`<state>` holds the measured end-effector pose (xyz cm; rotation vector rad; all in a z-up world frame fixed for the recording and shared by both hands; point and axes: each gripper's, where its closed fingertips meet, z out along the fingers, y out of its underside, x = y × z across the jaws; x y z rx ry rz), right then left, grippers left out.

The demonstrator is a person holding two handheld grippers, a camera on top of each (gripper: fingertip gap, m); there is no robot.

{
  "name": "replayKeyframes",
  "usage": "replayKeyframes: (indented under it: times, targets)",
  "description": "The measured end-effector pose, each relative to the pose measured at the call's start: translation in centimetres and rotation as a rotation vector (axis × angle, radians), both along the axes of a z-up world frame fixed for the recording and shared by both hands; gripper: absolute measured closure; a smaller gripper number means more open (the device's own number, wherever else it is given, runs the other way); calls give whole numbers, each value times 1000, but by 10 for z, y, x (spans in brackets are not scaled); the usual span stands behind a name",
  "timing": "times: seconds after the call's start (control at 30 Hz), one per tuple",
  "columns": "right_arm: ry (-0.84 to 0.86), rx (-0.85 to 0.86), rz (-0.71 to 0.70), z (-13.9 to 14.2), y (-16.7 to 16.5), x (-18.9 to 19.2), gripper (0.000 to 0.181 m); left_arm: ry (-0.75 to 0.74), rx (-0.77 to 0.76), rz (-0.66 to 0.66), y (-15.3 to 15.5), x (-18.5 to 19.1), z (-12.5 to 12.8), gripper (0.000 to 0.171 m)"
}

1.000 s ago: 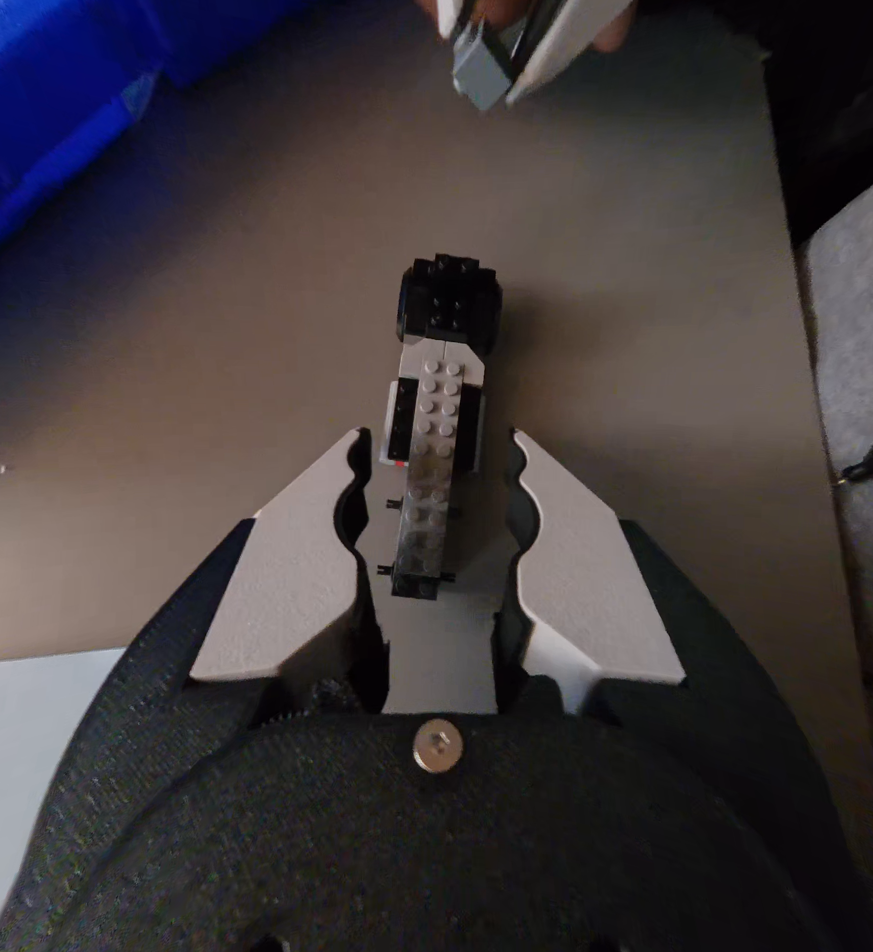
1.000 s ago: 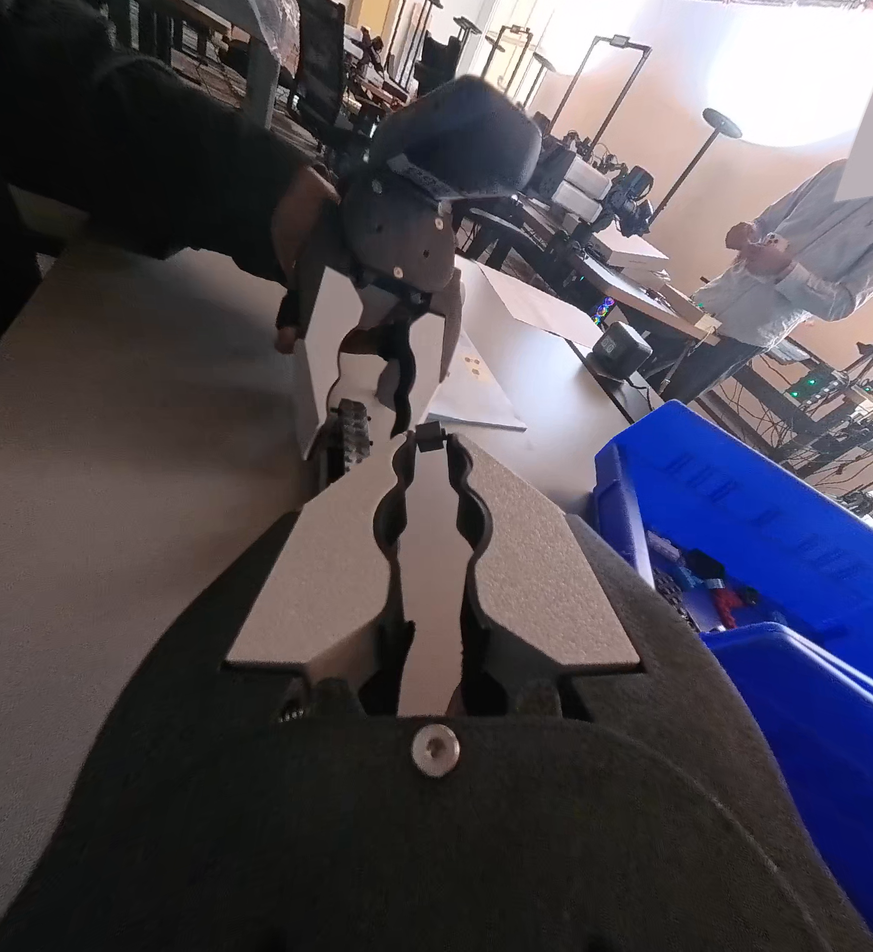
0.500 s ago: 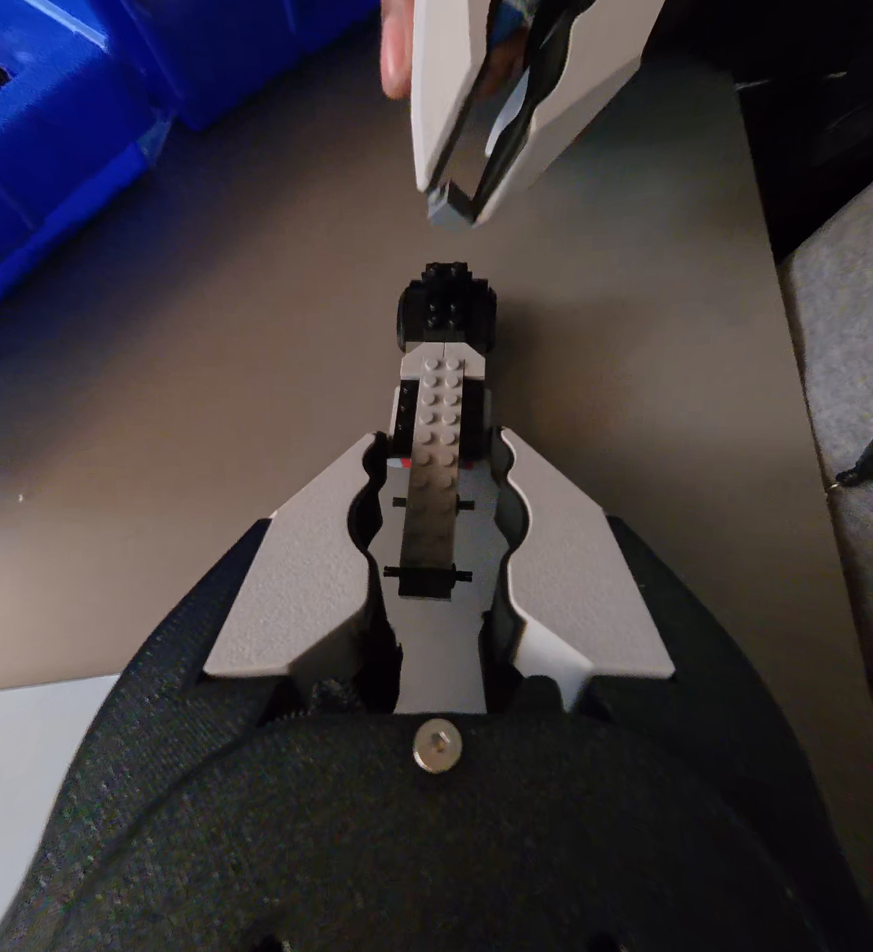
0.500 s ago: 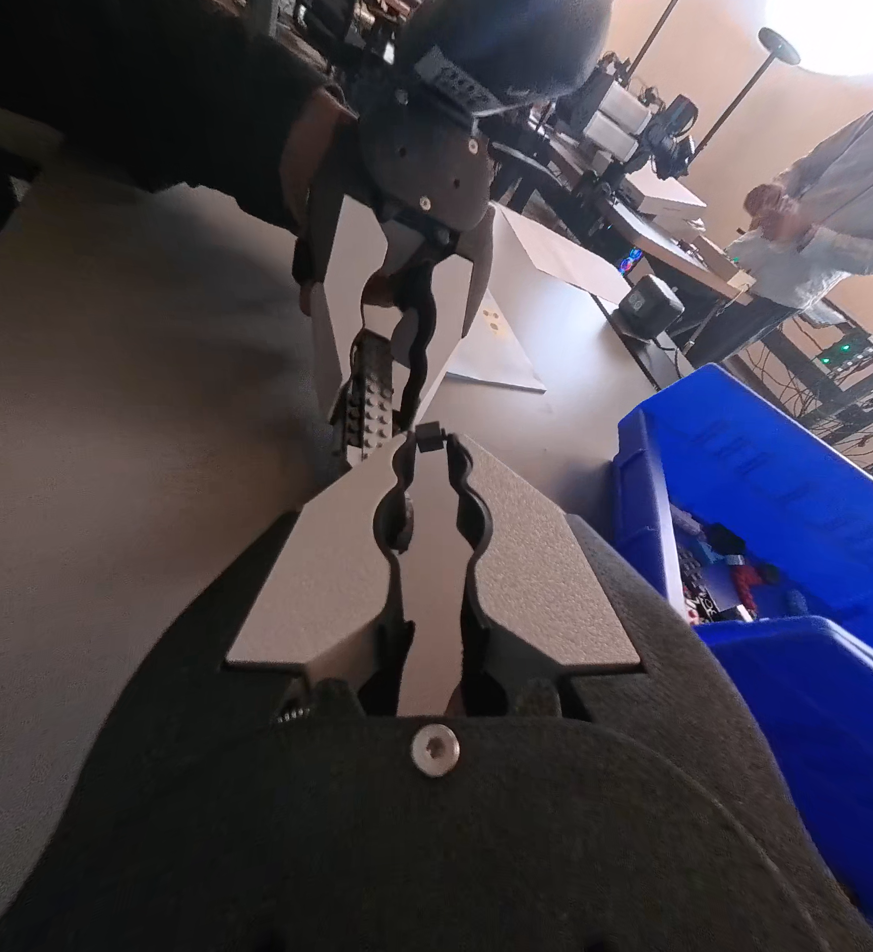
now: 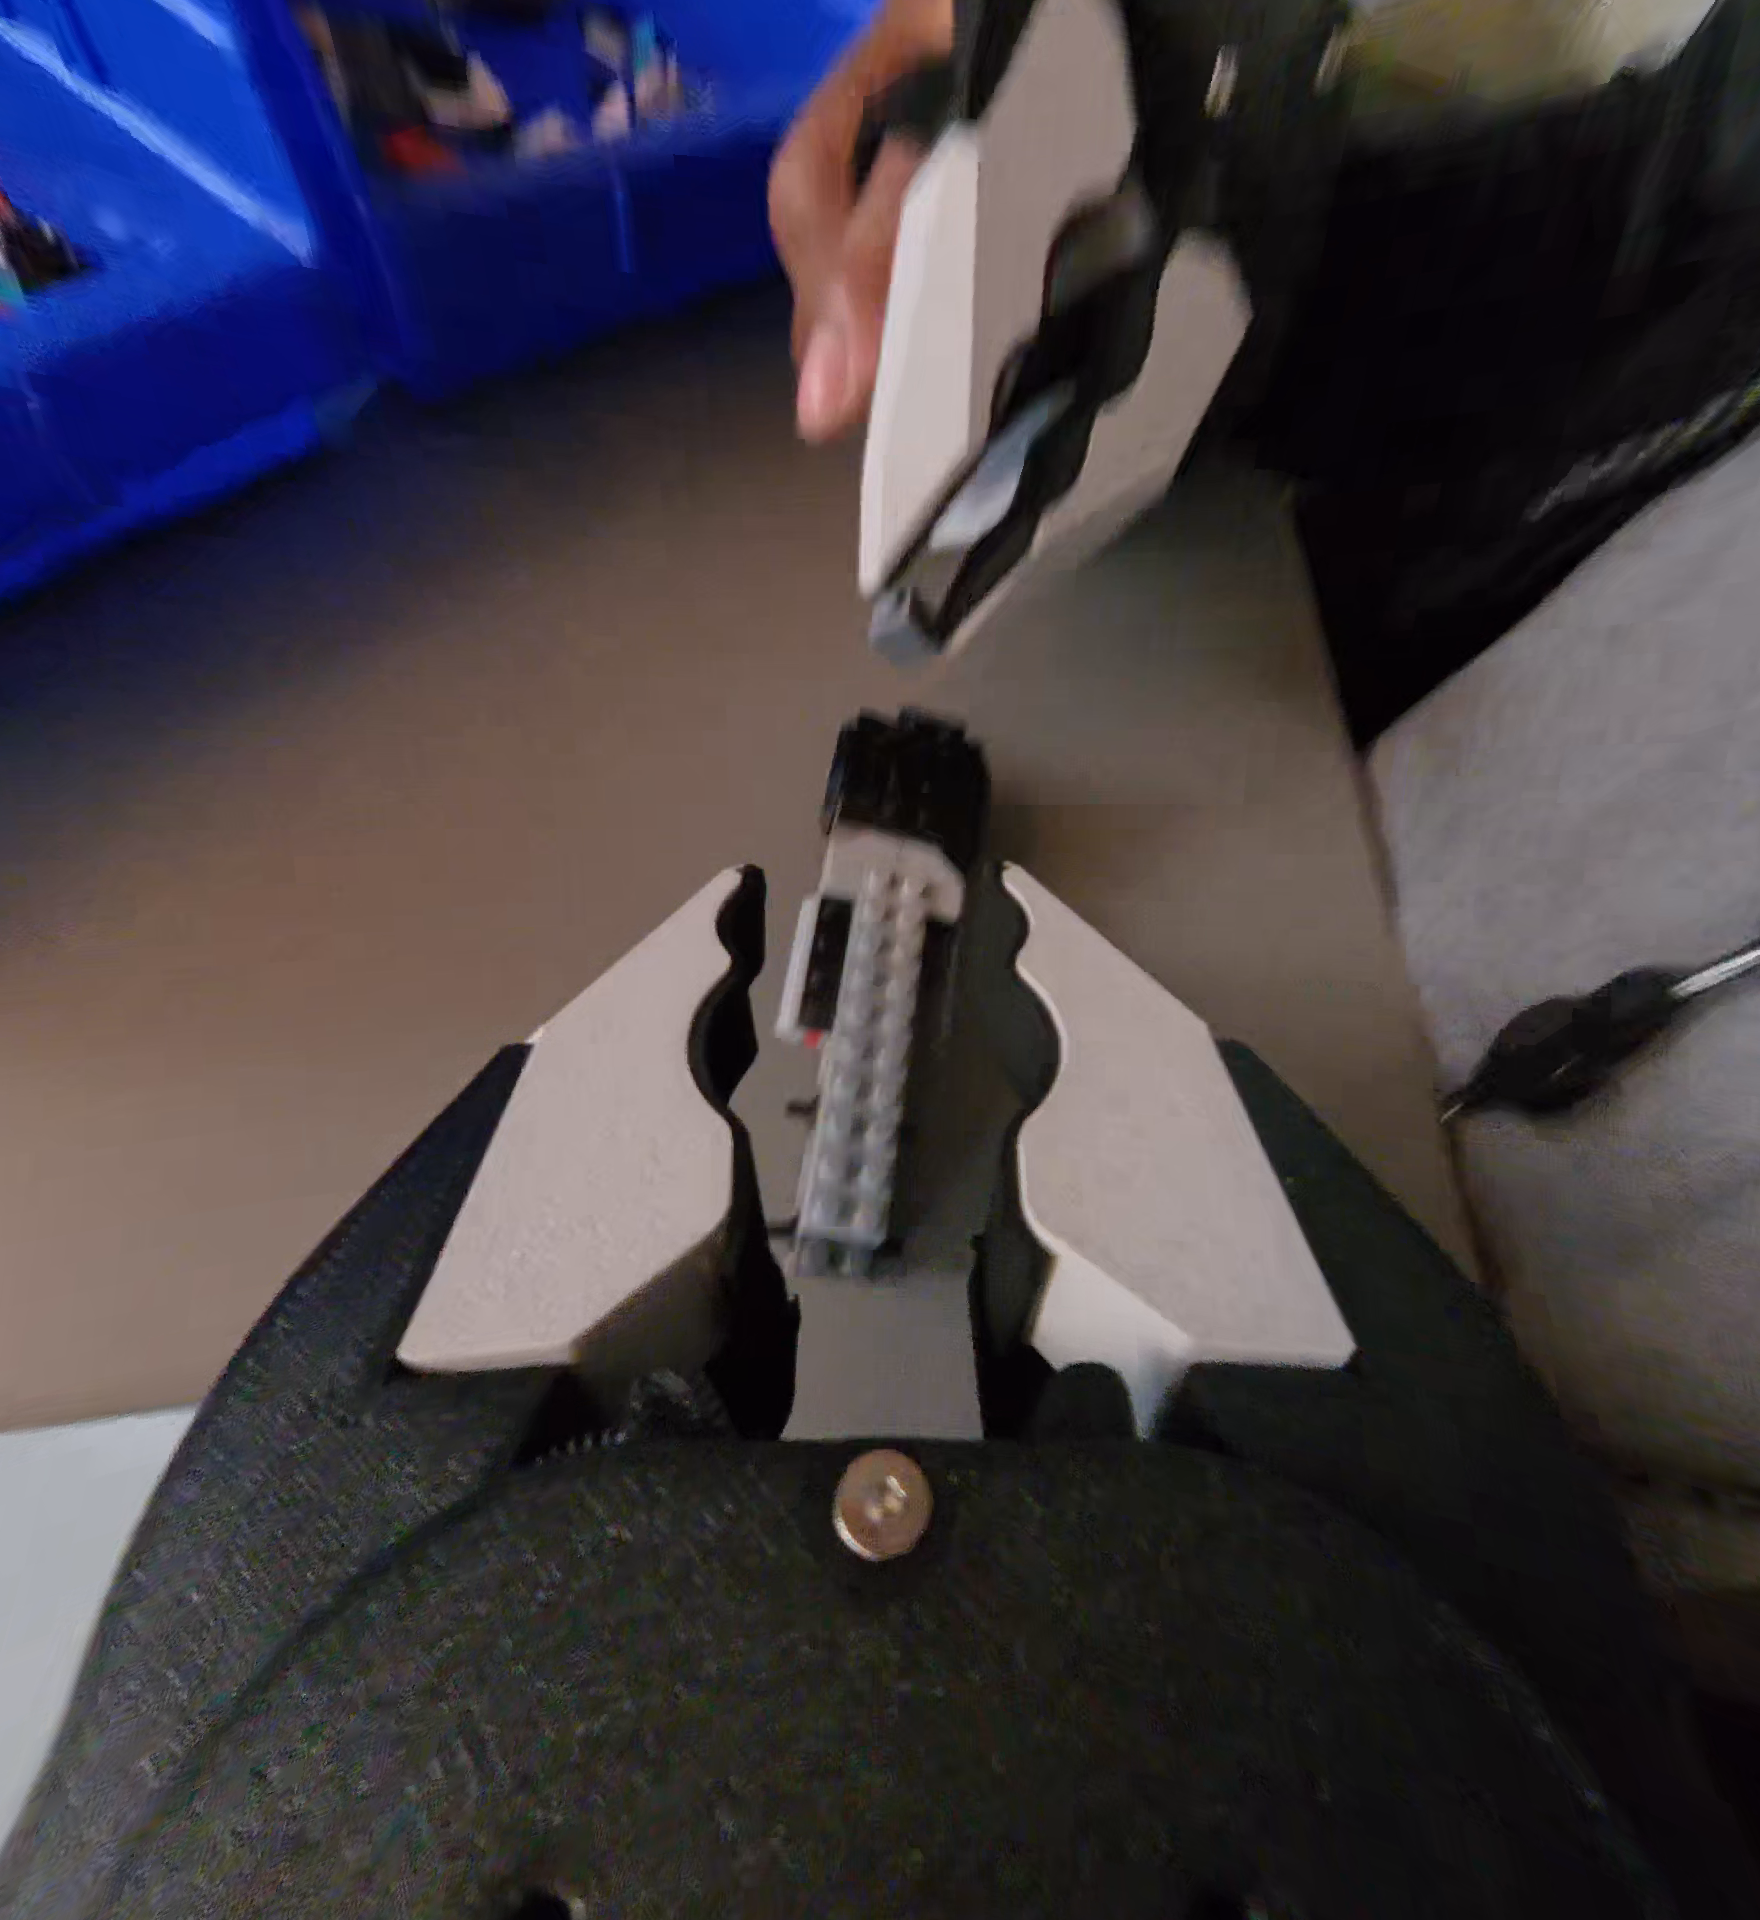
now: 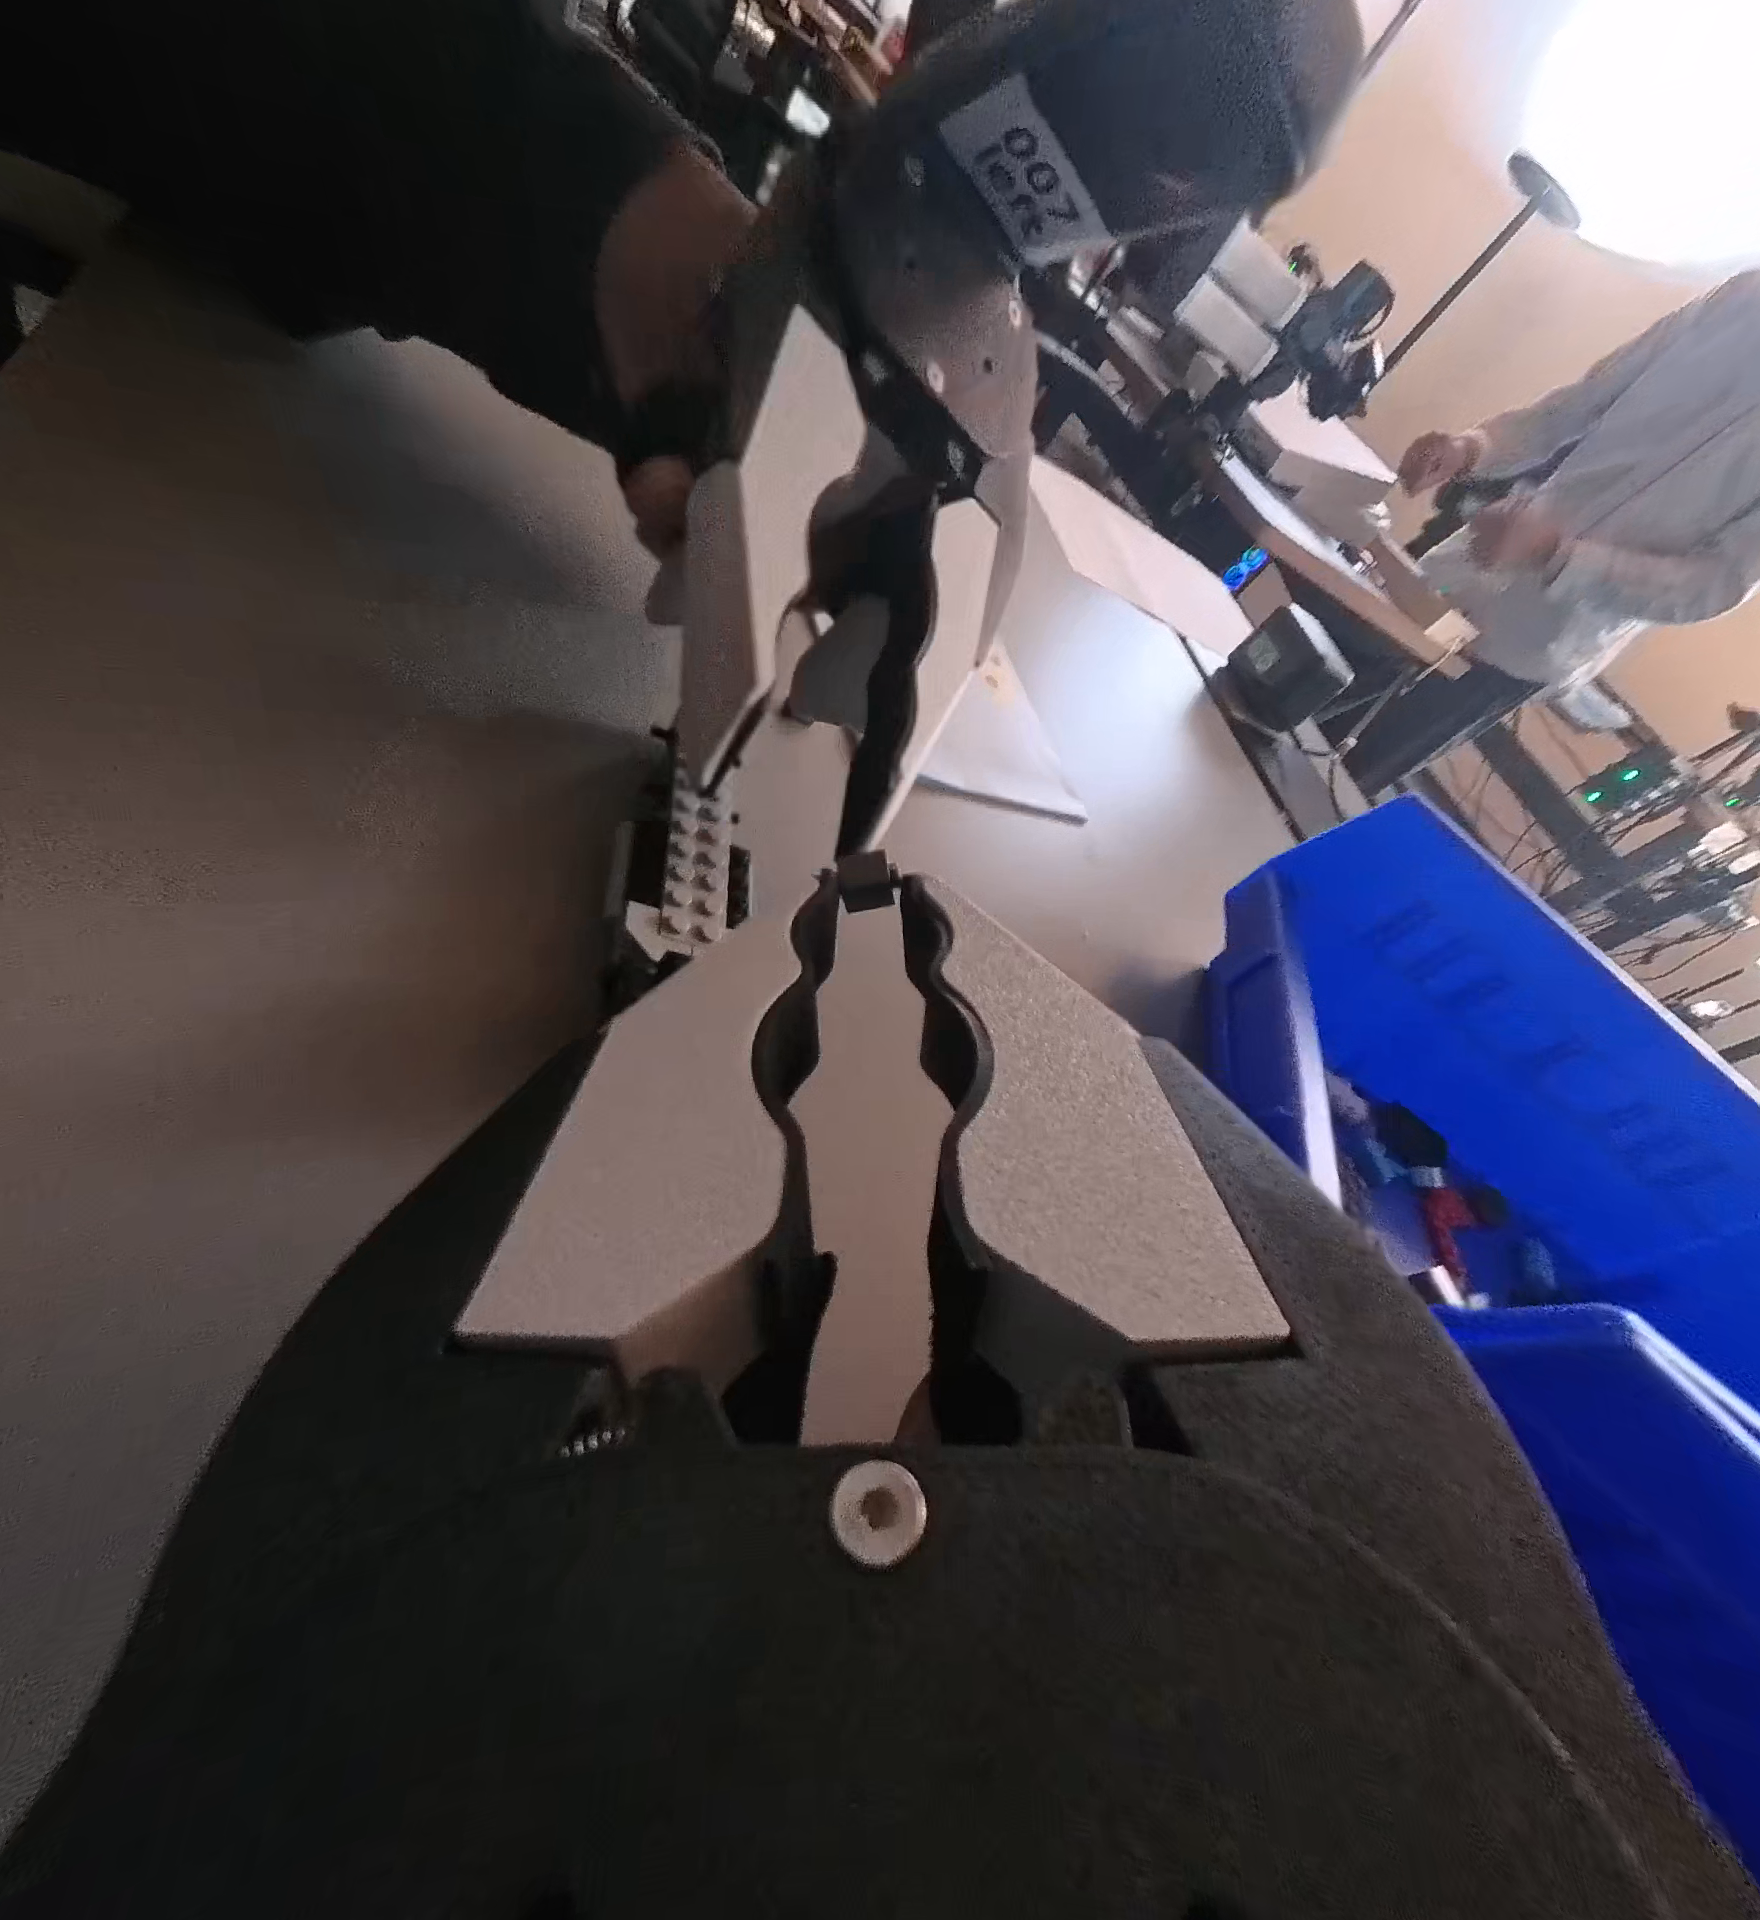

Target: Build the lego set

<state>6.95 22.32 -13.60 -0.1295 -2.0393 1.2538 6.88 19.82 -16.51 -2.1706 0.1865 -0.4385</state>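
Observation:
A lego build (image 5: 860, 1049) lies on the brown table (image 5: 336, 831): a long grey studded plate with black side parts and a black block at its far end. My left gripper (image 5: 874, 883) straddles it. The right jaw sits against its side and a thin gap shows at the left jaw. My right gripper (image 6: 865, 888) is shut on a small dark grey brick (image 6: 863, 896). In the left wrist view the right gripper (image 5: 907, 623) hangs just above and beyond the black block. The build (image 6: 694, 873) and the left gripper (image 6: 782, 790) also show in the right wrist view.
Blue bins (image 5: 180, 312) with loose pieces stand at the far left, and they also show in the right wrist view (image 6: 1582, 1039). A white sheet (image 5: 3, 1558) lies at the near left. A grey cushion (image 5: 1634, 831) with a black cable (image 5: 1582, 1039) borders the table's right edge. A person (image 6: 1634, 468) stands in the background. Left tips to right tips: about 4 cm.
My left gripper's jaws have narrowed around the build. My right gripper has come down with the small brick towards the build's black end. Both views have tilted.

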Motion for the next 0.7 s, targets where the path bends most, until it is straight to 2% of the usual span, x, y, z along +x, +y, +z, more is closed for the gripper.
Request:
replayKeyframes:
  times: [0.1, 0.3, 0.47, 0.53, 0.7]
  targets:
    - [76, 5, -5, 8, -2, 0, 166, -214, 118, 4, 12, 12, 28, 138]
    - [184, 43, -8, 14, -7, 4, 166, -417, 193, 19, 25, 17, 43, 149]
    - [227, 74, -6, 13, -10, 6, 166, -399, 198, 29, 28, 17, 39, 163]
    - [223, 81, -17, 12, -9, 5, 164, -378, 206, 33, 29, 15, 39, 163]
    - [111, 32, -24, 7, -4, 4, 156, -226, 240, 47, 28, 10, 37, 163]
